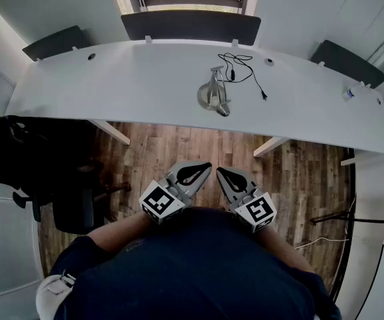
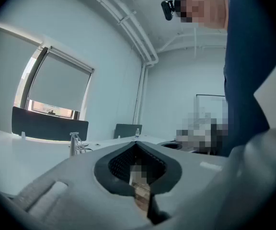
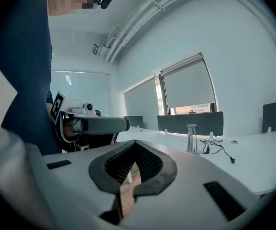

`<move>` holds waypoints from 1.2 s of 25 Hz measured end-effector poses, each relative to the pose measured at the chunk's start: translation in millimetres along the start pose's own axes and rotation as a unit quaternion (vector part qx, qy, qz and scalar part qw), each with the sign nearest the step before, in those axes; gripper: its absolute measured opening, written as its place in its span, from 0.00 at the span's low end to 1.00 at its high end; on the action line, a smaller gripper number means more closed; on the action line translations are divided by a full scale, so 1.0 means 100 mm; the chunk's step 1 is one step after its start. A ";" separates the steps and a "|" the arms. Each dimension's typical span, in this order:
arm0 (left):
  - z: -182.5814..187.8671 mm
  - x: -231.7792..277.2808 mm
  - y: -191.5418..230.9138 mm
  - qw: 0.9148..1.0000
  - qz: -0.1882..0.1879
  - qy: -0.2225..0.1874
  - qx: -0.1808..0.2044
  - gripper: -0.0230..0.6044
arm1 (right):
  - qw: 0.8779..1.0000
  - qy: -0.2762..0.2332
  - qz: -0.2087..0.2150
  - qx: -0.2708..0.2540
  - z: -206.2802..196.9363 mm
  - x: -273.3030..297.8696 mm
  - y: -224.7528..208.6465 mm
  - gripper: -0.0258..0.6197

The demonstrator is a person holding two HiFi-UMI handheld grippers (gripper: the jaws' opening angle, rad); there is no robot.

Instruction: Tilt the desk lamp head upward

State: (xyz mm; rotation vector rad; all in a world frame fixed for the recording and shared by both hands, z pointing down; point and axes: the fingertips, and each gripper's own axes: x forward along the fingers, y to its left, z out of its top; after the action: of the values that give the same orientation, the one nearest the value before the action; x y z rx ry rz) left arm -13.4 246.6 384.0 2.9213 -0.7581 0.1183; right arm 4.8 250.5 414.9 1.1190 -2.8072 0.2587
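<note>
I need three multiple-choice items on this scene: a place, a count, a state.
1. Where does the desk lamp stand? A: on the white desk, beside the black cable. B: on the wooden floor. C: on the windowsill.
2. How many dark panels edge the desk's far side? A: one. B: three. C: five.
3. How are the left gripper and right gripper? A: open. B: shut, empty. C: shut on the lamp.
A: its base sits there. B: left, middle, right. B: jaws together, nothing between.

Black cable (image 1: 263, 96) on desk (image 1: 112, 85); chair (image 1: 9, 153) left.
</note>
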 end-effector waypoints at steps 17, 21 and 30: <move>0.02 0.27 -0.12 1.000 0.023 0.004 0.006 0.05 | 1.000 -0.008 0.028 0.003 -0.06 -0.17 -0.21 0.05; 0.00 0.33 -0.15 0.999 0.045 0.003 0.007 0.05 | 0.998 -0.024 0.042 0.027 -0.07 -0.25 -0.30 0.06; -0.12 0.46 -0.17 0.997 0.082 0.004 -0.002 0.05 | 0.997 -0.022 0.053 0.043 -0.23 -0.35 -0.55 0.06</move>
State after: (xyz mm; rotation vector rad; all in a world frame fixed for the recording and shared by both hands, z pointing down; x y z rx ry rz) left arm 34.6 241.0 399.1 2.8490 -0.9946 0.1415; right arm 69.0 238.9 438.1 1.0043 -2.9238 0.3716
